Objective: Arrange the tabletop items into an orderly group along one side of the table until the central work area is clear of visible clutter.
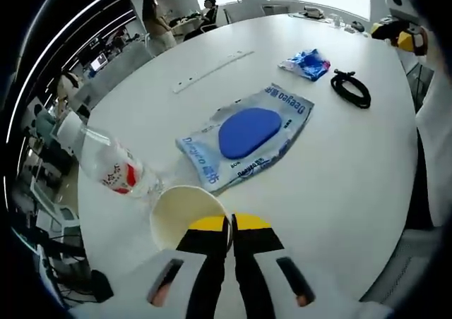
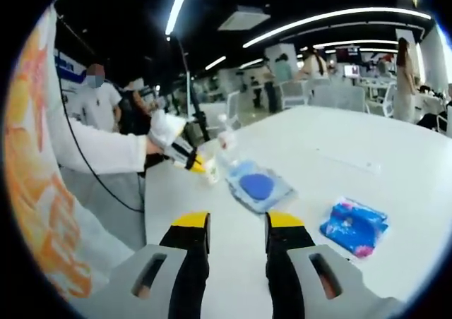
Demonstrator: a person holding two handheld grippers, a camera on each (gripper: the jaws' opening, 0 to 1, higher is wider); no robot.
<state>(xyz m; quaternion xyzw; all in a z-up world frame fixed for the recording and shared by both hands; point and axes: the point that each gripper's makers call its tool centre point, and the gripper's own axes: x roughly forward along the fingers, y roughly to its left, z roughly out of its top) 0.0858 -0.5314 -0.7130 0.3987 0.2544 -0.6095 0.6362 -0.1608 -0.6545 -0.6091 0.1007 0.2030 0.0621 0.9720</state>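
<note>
Paper cup [image 1: 185, 209] pinched by left hand-held gripper [image 1: 230, 224]; inside hidden.

On the worktop [image 1: 353, 192], a paper cup [image 1: 185, 213] sits right at the left gripper [image 1: 231, 226], its rim between the jaws, with a tipped bottle [image 1: 113, 165] just to the cup's left. Ahead of the gripper lies a flat packet [image 1: 247, 135], then farther off a small pouch [image 1: 306, 63] and a coiled cable [image 1: 351, 89] to its right.

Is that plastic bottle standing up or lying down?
Lying down: the bottle rests on its side on the table, beside the paper cup.
</note>
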